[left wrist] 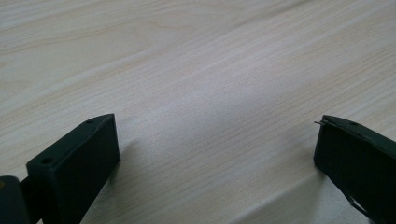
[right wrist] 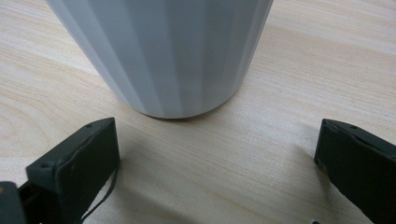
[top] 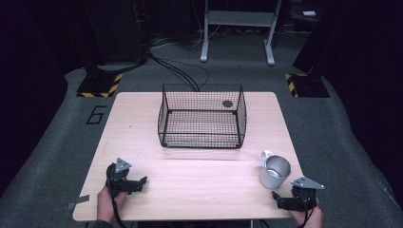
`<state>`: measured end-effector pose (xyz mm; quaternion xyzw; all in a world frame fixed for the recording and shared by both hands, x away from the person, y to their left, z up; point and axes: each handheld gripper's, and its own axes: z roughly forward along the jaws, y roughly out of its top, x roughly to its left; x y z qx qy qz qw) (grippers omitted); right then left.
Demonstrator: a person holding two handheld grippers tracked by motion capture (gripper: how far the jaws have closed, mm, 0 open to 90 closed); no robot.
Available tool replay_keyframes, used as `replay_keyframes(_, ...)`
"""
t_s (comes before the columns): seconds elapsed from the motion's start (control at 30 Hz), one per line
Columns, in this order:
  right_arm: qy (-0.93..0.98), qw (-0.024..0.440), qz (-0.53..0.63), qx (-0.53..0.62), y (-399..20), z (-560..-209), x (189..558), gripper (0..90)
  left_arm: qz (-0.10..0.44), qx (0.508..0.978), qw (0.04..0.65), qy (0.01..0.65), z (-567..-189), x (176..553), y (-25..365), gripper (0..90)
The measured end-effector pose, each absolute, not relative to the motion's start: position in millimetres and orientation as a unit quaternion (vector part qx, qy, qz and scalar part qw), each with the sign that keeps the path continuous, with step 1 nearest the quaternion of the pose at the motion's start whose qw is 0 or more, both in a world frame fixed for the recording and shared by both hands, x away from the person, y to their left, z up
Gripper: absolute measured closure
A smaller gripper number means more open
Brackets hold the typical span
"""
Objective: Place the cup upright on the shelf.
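A grey ribbed mug (top: 274, 171) with a handle stands upright near the table's right front corner. In the right gripper view the mug (right wrist: 163, 51) rises just beyond my open jaws, apart from them. My right gripper (top: 278, 199) rests low at the front right edge, just in front of the mug, and holds nothing. My left gripper (top: 141, 182) lies on the table at the front left, its jaws wide apart over bare wood (left wrist: 215, 93). A black wire basket (top: 202, 118) stands in the middle of the table's far half.
The light wooden table (top: 199, 190) has free room between the two grippers and in front of the basket. A small dark round spot (top: 227, 103) shows behind the basket's far right side. Beyond the table are grey carpet, cables and a metal stand.
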<state>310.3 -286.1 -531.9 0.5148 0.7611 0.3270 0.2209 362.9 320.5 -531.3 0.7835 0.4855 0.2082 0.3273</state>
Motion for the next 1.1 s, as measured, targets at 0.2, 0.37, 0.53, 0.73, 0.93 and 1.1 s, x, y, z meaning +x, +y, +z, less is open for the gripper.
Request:
replay_keyframes(0.2,0.76,0.223,0.329,0.515,-286.1,-532.2,310.4,0.0,0.21,0.784,0.326,0.485,-531.3,362.9,320.5,0.3)
replay_keyframes(0.37,0.759,0.221,0.328,0.518,-285.6,-532.0,310.4,0.0,0.21,0.783,0.326,0.486,-531.3,362.8,320.4,0.3)
replay_keyframes(0.53,0.756,0.222,0.328,0.521,-284.9,-532.0,310.4,0.0,0.208,0.783,0.327,0.486,-531.2,362.8,320.4,0.3)
replay_keyframes(0.73,0.755,0.224,0.328,0.522,-284.6,-532.2,310.9,0.0,0.213,0.782,0.327,0.486,-531.6,362.7,320.2,0.3)
replay_keyframes(0.93,0.752,0.222,0.326,0.528,-283.3,-531.5,310.7,0.0,0.214,0.781,0.328,0.487,-531.8,362.7,320.0,0.3)
replay_keyframes(1.1,0.754,0.213,0.328,0.527,-282.9,-529.1,310.4,0.0,0.214,0.781,0.328,0.486,-531.9,362.7,320.1,0.3)
